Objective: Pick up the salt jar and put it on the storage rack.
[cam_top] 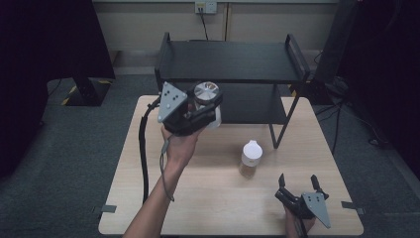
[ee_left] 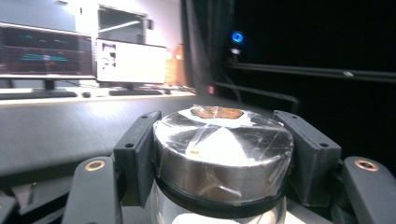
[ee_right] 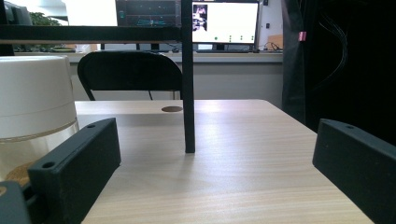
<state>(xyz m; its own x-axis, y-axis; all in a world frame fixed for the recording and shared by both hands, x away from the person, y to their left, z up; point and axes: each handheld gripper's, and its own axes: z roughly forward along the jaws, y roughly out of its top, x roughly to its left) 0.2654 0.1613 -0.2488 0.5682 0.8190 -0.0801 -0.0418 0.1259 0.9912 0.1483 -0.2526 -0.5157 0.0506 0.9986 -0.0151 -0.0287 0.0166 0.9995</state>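
The left gripper [cam_top: 205,106] is held up above the far left part of the wooden table [cam_top: 218,198], just in front of the black two-tier shelf [cam_top: 233,62], its jaws pinching a glass jar with a silver metal lid [cam_top: 206,91]. In the left gripper view the black pads press on both sides of the lid [ee_left: 223,154], which is wrapped in clear tape with a brown patch on top; no writing can be read on it. The jar hangs in the air near the shelf's front edge, level with the gap between its two tiers.

The right gripper [cam_top: 298,184] rests at the near right corner of the table, close to the front and right edges, its jaws spread with nothing between them. In the right gripper view open tabletop lies ahead between the two jaws, up to a thin black shelf leg [ee_right: 188,93].

A second jar with a white lid [cam_top: 250,157] stands upright mid-table, apart from both grippers, just left of the shelf's front leg; no label can be made out on it. The table between this jar and the front edge is bare. Black tape tabs [cam_top: 108,208] mark the table's near corners. Behind the shelf a wall socket [cam_top: 205,7] holds a plug; monitors [ee_left: 130,63] glow in the background, their text too blurred to read
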